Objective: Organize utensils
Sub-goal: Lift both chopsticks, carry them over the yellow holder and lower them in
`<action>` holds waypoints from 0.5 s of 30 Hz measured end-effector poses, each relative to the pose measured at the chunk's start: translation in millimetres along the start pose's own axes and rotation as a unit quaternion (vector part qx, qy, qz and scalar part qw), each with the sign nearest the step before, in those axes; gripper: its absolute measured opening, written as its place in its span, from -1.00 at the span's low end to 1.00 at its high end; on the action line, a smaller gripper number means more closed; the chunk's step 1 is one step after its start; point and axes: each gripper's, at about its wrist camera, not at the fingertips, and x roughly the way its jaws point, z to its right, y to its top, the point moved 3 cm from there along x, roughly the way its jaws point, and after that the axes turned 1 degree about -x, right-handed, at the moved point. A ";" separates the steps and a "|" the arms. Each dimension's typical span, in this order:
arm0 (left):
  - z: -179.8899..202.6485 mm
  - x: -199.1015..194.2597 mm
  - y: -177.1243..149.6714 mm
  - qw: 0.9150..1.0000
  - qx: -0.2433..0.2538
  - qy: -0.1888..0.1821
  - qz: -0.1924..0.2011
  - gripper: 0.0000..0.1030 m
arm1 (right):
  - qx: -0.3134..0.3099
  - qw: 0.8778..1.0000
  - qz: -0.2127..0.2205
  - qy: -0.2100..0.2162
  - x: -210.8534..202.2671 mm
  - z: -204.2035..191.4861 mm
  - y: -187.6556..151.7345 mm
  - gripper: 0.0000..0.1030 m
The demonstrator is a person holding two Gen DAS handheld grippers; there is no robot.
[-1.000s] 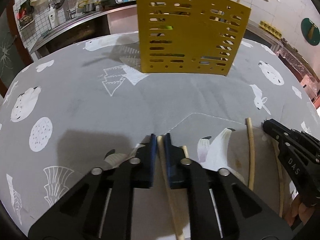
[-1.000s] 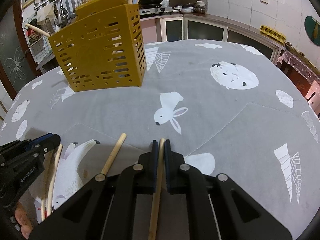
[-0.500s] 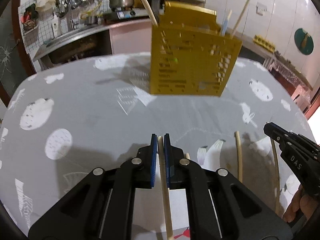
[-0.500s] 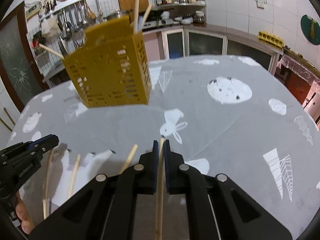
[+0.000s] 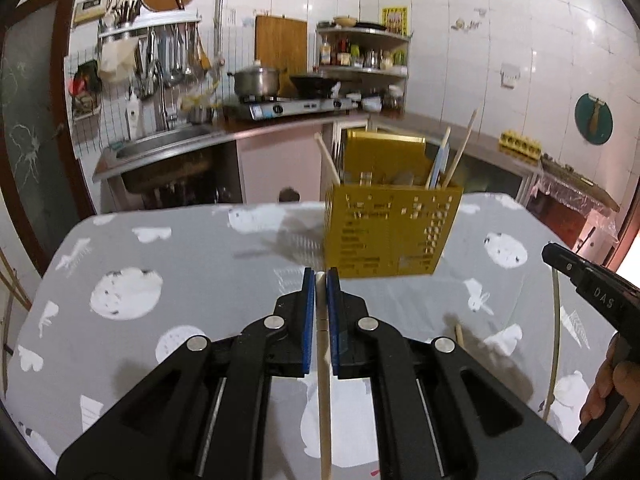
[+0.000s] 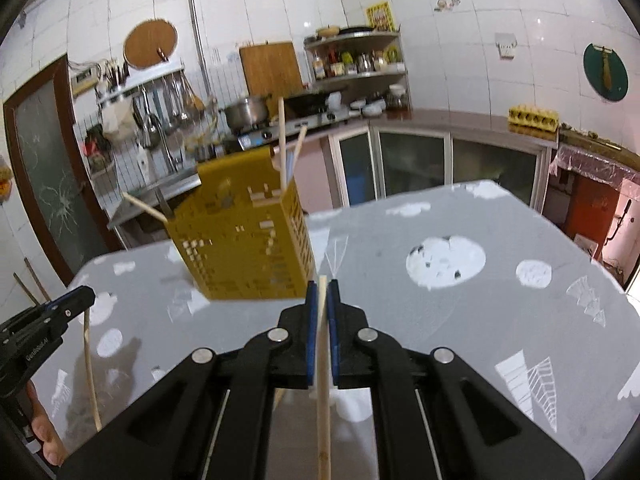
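Two handheld grippers, each with a chopstick, before a utensil basket on a tabletop.

In the left wrist view the left gripper [image 5: 321, 276] sits at lower centre, a chopstick [image 5: 323, 380] between its fingers; the utensil basket [image 5: 390, 232] stands on the tabletop [image 5: 192, 256] just above and right, chopsticks inside. The right gripper [image 6: 322, 288], lower centre of its own view, clamps another chopstick [image 6: 323, 400]; the basket is upper left there. A counter with sink and stove runs behind.

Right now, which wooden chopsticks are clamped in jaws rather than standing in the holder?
Two: the wooden chopstick in the left gripper, and another in the right gripper. The rest stand in the yellow perforated holder.
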 end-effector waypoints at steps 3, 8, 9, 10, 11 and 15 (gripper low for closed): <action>-1.1 -6.9 7.1 1.000 -0.003 -0.002 0.018 -0.91 | -0.009 1.000 0.022 0.000 -8.9 -4.9 7.4 -0.90; -4.4 -17.8 17.6 0.999 -0.005 -0.005 0.047 -0.91 | -0.032 0.997 0.063 -0.013 -21.4 -14.4 16.8 -0.90; -6.0 -20.9 21.6 0.998 -0.008 -0.008 0.055 -0.91 | -0.038 0.997 0.071 -0.017 -24.2 -16.8 17.7 -0.90; -7.1 -23.0 23.8 0.998 -0.009 -0.009 0.060 -0.91 | -0.044 0.996 0.081 -0.020 -27.3 -19.3 19.4 -0.90; -7.5 -24.8 25.4 0.998 -0.010 -0.010 0.064 -0.91 | -0.047 0.995 0.089 -0.021 -30.1 -21.2 21.6 -0.90; -9.7 -33.1 35.5 0.996 -0.011 -0.011 0.086 -0.91 | -0.047 0.993 0.109 -0.019 -38.8 -24.1 29.4 -0.90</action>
